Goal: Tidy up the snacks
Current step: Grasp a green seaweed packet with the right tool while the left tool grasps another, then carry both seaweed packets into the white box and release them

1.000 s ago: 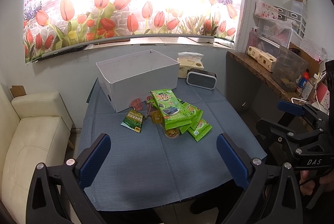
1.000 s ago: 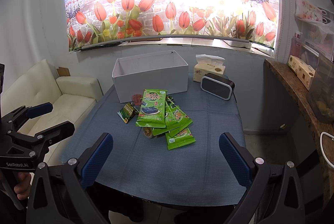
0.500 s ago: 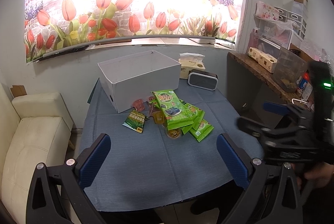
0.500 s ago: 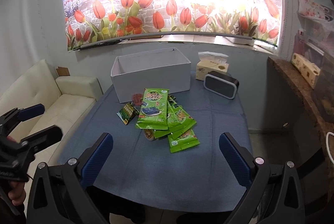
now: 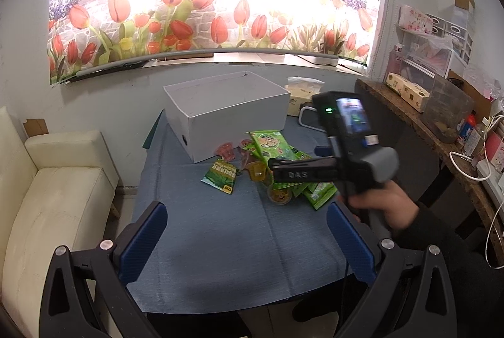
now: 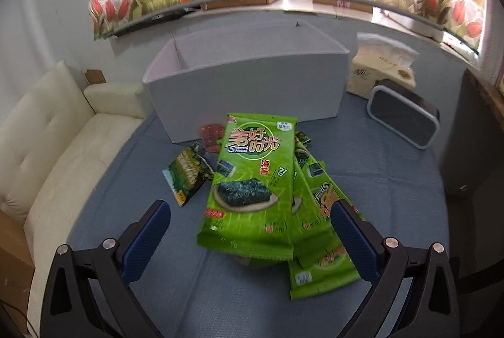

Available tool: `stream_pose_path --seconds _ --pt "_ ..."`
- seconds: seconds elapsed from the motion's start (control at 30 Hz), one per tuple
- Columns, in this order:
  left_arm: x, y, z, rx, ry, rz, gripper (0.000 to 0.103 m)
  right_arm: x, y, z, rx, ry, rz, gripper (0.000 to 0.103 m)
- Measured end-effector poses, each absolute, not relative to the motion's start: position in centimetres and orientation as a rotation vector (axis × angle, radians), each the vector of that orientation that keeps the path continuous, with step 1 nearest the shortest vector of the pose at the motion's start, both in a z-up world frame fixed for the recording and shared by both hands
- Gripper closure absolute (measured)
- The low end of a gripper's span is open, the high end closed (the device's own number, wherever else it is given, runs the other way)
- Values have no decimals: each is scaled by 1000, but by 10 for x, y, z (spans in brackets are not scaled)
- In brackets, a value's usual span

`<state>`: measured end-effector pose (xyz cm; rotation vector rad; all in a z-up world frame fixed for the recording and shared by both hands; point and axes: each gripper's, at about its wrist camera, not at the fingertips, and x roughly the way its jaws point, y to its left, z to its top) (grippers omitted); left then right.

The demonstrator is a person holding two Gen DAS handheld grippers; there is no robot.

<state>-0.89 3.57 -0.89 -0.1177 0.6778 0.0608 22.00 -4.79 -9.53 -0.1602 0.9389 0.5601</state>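
A pile of green seaweed snack packs lies mid-table in front of an open white box; both show in the left wrist view too, packs and box. A small dark green packet and red jelly cups lie left of the pile. My right gripper is open, just above the near end of the top pack, fingers either side. My left gripper is open and empty over the table's near edge.
A tissue box and a black speaker stand right of the white box. A cream sofa is on the left. A cluttered shelf runs along the right. Blue cloth covers the table.
My right gripper has moved forward and down over the snack pile; it now blocks part of the pile in the left wrist view. My left gripper has barely moved.
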Motion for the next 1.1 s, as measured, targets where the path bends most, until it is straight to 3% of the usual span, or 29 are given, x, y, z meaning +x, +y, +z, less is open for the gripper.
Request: stream_pose_path --seconds 0.2,0.23,0.3,0.53,0.73,1.1 --pt "-9 50 -21 -137 703 91 0 246 -39 -125 -138 1016 570 1" --pt "-9 52 -22 -143 707 94 0 247 -40 -126 -111 1024 585 5" --pt "-8 57 -26 -156 713 100 0 247 -43 -126 -82 1022 612 28" --pt "-5 60 -33 -173 723 104 0 258 -42 -141 -67 1032 638 31" --pt "9 59 -39 -193 737 96 0 240 -69 -115 -24 964 661 31" --pt "106 14 -76 -273 819 150 0 163 -192 -73 66 833 520 31"
